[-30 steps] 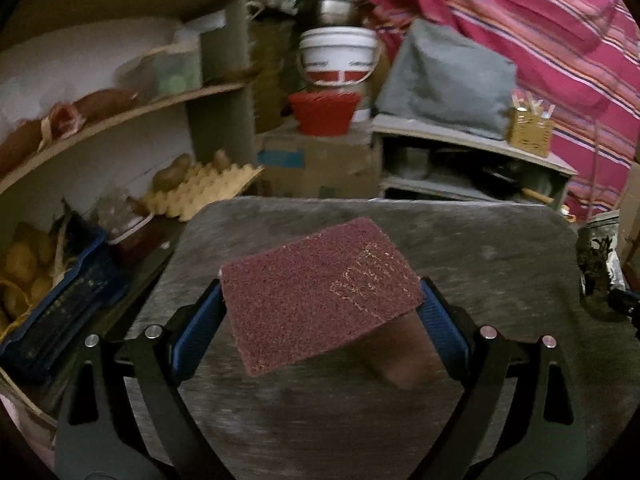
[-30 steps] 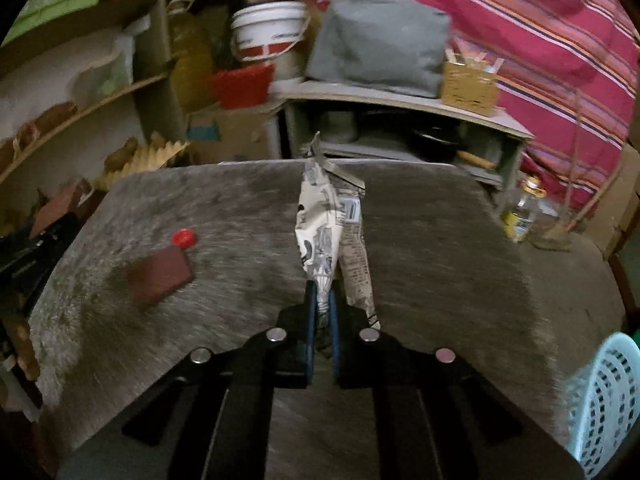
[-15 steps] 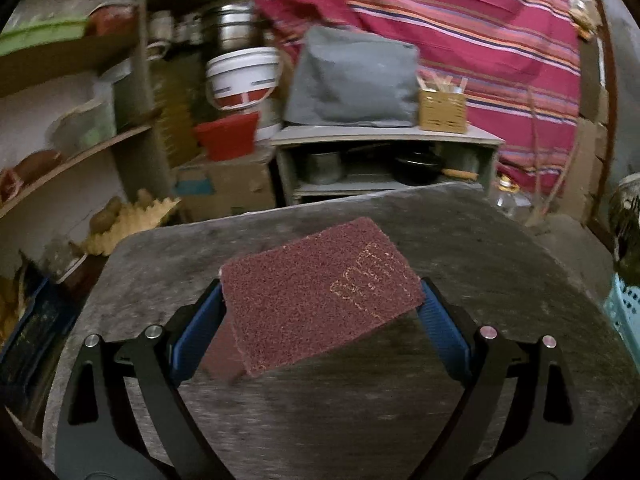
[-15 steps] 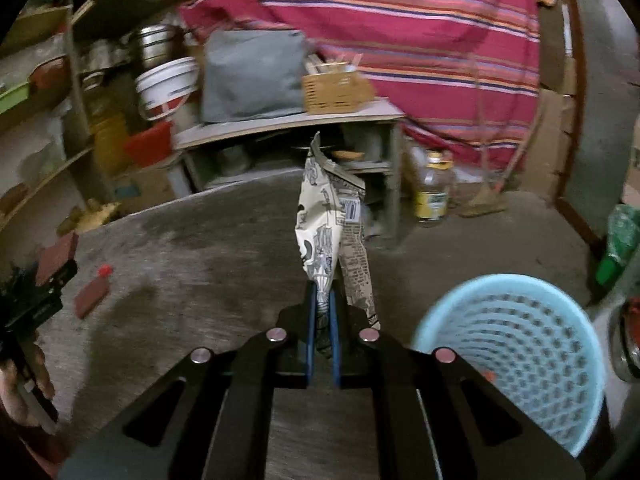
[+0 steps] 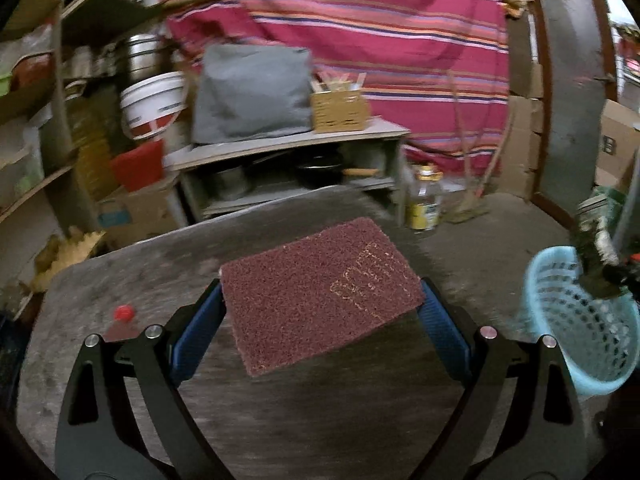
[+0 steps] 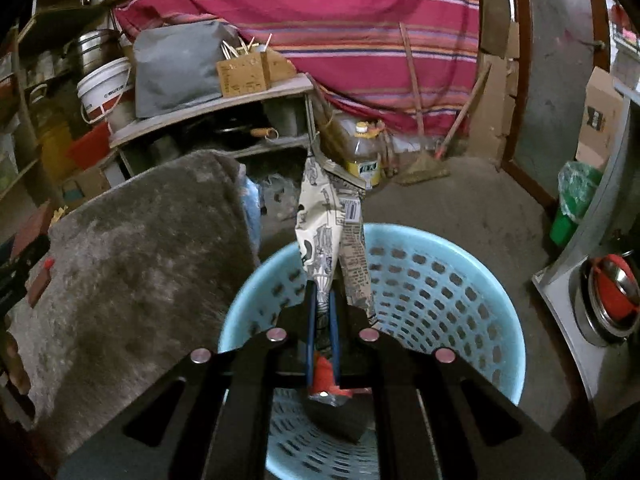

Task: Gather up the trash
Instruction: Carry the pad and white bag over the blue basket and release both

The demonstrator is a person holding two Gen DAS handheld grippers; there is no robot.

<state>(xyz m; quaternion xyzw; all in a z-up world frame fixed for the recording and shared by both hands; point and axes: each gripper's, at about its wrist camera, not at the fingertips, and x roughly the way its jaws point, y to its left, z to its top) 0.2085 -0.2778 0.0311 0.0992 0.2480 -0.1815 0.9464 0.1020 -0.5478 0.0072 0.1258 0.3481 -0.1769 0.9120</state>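
**Operator:** Status of right gripper (image 6: 320, 312) and its load?

**Technician:** Jaws are nearly closed, clamped on the lower part of a printed snack wrapper (image 6: 330, 224). The wrapper is held over the blue basket (image 6: 440, 280), which stands on the floor just beside the bench (image 6: 132, 260). The grip is low on the wrapper, probably so that the free length clears the rim and falls inside on release.

**Operator:** Orientation of the wrapper?

**Technician:** Long axis runs in line with the jaws. The crumpled free end points forward, away from the camera; a short dark end hangs behind the jaws, above the basket interior.

**Operator:** Left gripper (image 5: 320, 304)?

**Technician:** Jaws are wide apart, holding a maroon scouring pad (image 5: 320, 292) by its two short edges. The pad lies roughly flat above the bench, one corner tilted forward; its long axis spans jaw to jaw. This hold likely keeps it steady for transport. A small red-capped item (image 5: 122, 322) rests on the bench at left. The basket sits to the right of this gripper, beyond the bench edge.
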